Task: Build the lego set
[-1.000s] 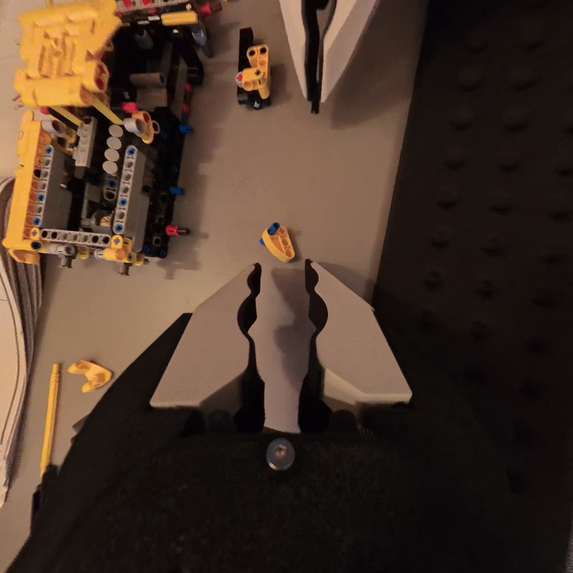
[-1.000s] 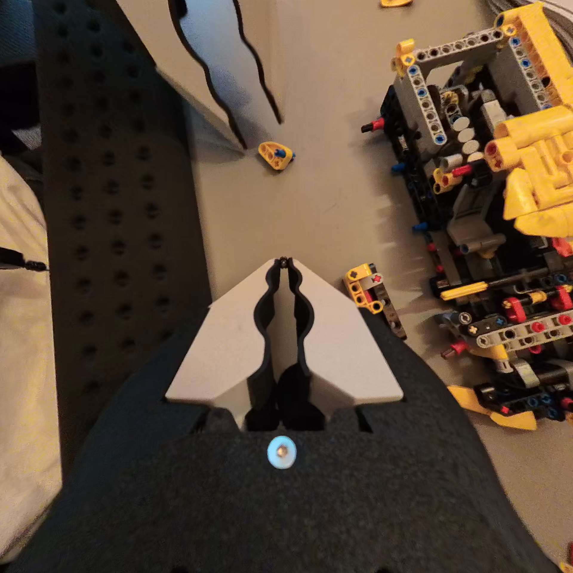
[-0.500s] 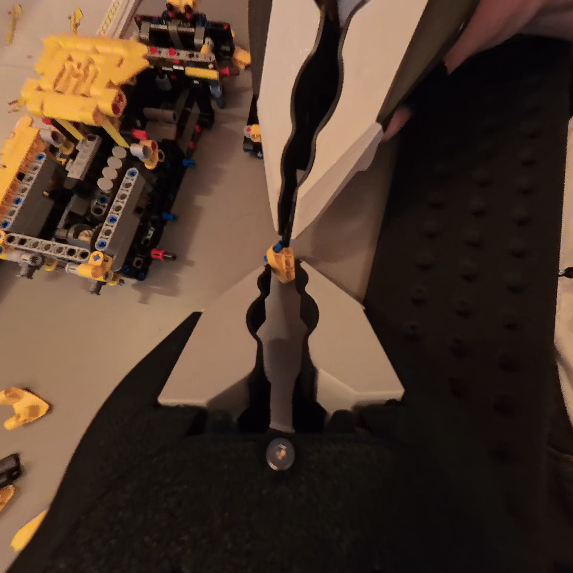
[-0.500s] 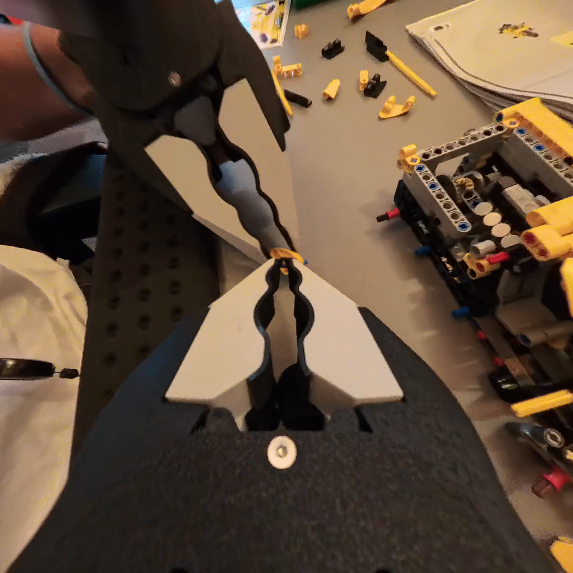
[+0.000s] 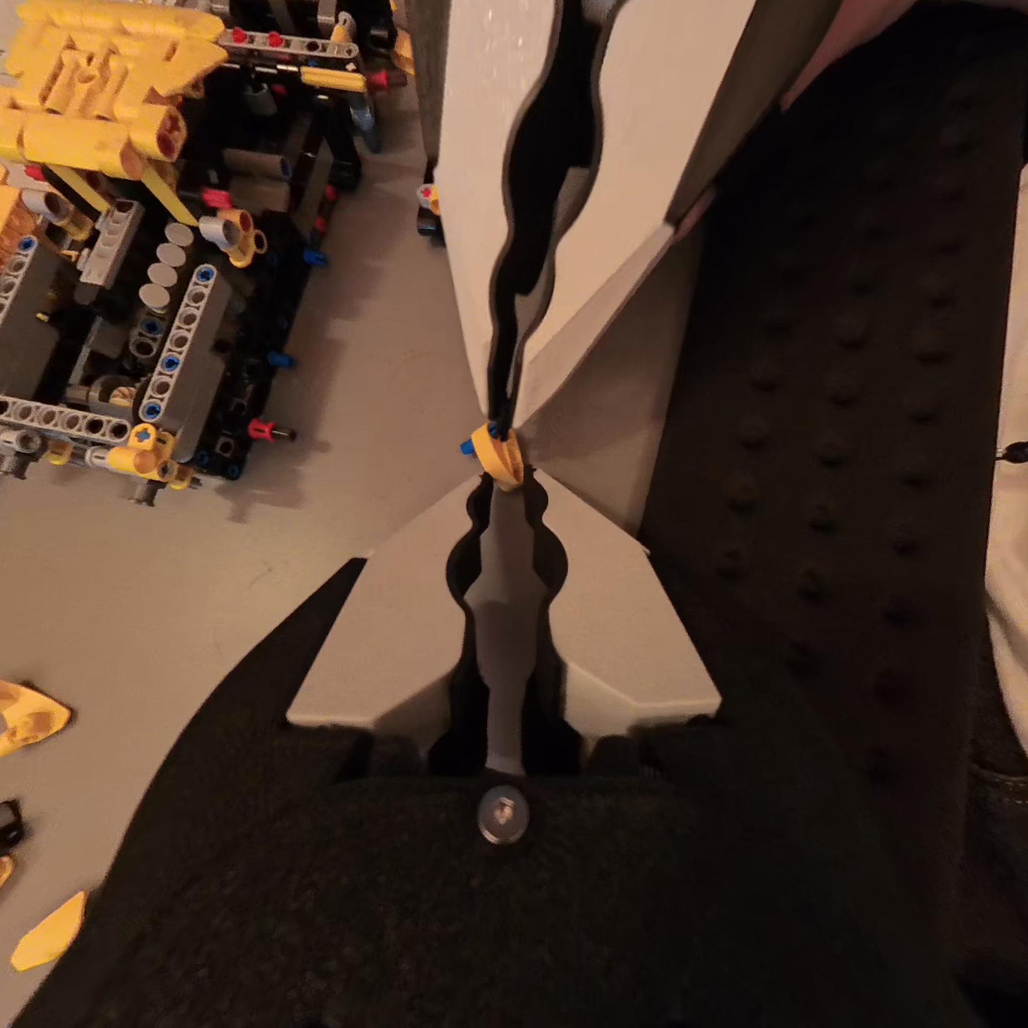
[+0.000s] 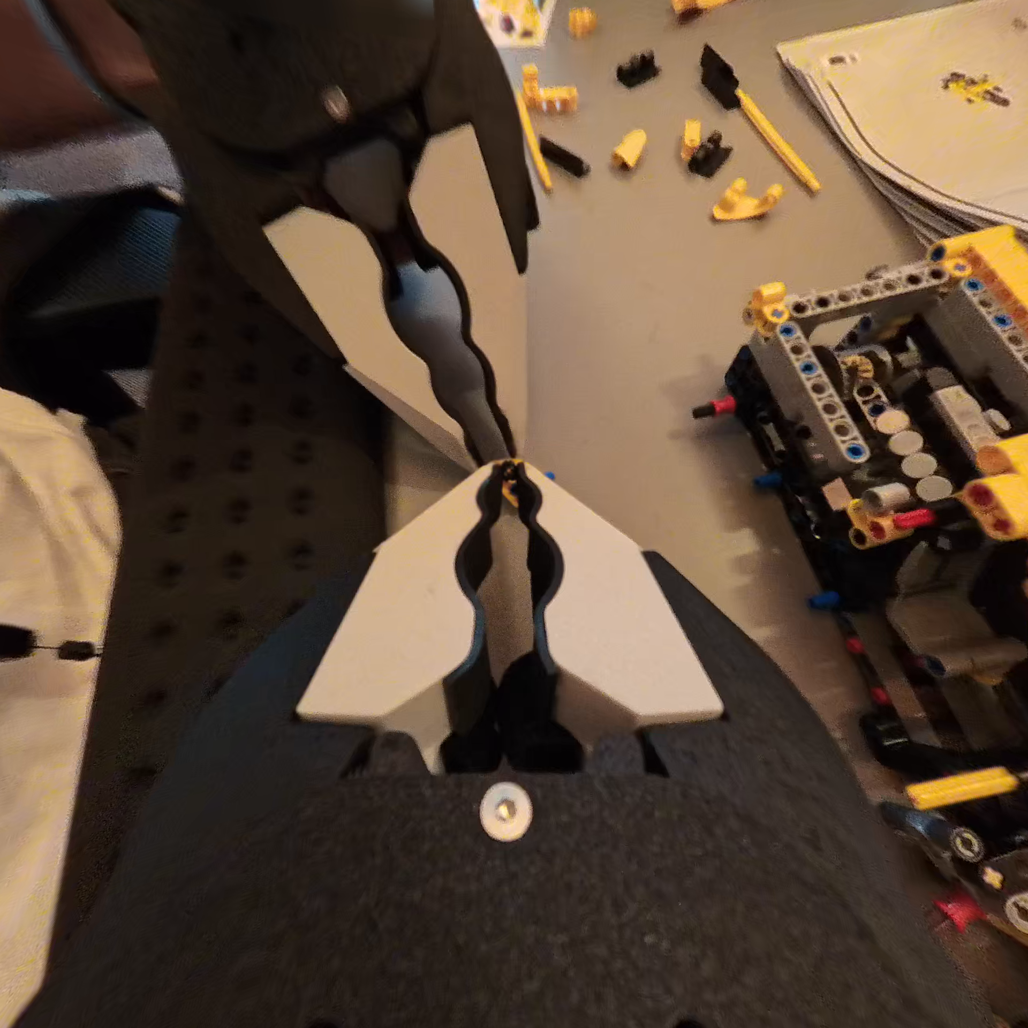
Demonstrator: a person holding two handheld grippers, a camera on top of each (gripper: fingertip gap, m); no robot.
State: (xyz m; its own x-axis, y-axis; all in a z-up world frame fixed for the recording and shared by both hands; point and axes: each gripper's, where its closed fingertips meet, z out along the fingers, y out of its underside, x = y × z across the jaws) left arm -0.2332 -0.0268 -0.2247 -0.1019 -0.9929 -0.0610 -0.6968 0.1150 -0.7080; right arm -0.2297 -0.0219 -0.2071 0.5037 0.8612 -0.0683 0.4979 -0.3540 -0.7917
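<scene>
Fingers of left gripper [image 5: 503,483] clamped on yellow piece [image 5: 499,455]; right gripper [image 6: 509,483] fingers pinch its far end, tip-to-tip above desk [image 5: 139,584]; model [image 5: 139,289] lies left.

Left gripper [image 5: 503,484] and right gripper [image 6: 509,481] meeting tip to tip above the table, both with jaws nearly closed, each pinching the same small yellow piece [image 5: 499,455] from opposite ends, fingers pointing at each other
</scene>
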